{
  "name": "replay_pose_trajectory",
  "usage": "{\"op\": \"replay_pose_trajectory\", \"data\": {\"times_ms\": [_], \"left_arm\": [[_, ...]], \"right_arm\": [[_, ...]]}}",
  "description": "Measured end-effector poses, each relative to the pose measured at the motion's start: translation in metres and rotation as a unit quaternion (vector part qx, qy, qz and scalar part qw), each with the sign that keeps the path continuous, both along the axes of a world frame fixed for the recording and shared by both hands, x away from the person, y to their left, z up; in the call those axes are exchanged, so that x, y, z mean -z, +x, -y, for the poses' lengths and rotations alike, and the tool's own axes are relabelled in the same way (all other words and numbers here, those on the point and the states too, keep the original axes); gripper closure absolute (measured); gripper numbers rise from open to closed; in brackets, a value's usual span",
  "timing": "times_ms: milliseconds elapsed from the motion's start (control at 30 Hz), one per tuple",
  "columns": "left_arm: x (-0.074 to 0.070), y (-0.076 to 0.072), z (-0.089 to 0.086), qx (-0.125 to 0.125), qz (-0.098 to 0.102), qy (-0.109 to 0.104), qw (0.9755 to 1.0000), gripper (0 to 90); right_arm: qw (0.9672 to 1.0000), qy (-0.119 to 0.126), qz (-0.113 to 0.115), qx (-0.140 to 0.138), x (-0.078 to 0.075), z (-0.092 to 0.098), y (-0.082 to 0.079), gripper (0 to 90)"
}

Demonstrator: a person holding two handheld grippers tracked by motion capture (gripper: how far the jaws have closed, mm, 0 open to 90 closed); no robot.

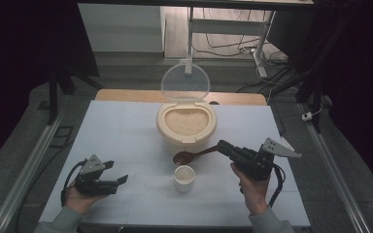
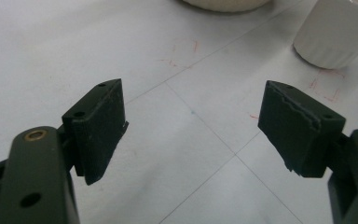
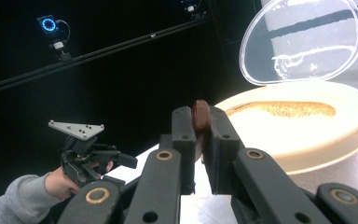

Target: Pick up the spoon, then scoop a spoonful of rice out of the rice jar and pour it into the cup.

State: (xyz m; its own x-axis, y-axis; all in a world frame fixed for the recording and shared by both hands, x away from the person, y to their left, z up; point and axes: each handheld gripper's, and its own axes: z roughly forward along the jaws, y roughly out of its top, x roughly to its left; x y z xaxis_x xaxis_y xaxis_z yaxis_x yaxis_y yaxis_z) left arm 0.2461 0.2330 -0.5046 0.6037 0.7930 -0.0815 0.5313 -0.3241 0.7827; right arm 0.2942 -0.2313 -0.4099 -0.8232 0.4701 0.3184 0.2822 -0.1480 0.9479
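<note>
Between cup and rice tub, our right tongs clench the spoon's handle, its bowl low over the surface. Well left of it, our left tongs hang released, nothing between them.

On the table, the rice container stands toward the far middle, its lid raised behind it. The cup stands before it, with the spoon between them, held by the right gripper. The left gripper is well left of the cup.
</note>
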Motion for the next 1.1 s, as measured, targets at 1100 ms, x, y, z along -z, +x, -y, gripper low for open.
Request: {"op": "replay_pose_trajectory", "data": {"times_ms": [1100], "left_arm": [[0.004,0.004,0.004,0.009,-0.010,0.015,0.9998,21.0]], "right_arm": [[0.9919,-0.043,0.030,0.115,-0.051,0.002,0.064,83.3]]}}
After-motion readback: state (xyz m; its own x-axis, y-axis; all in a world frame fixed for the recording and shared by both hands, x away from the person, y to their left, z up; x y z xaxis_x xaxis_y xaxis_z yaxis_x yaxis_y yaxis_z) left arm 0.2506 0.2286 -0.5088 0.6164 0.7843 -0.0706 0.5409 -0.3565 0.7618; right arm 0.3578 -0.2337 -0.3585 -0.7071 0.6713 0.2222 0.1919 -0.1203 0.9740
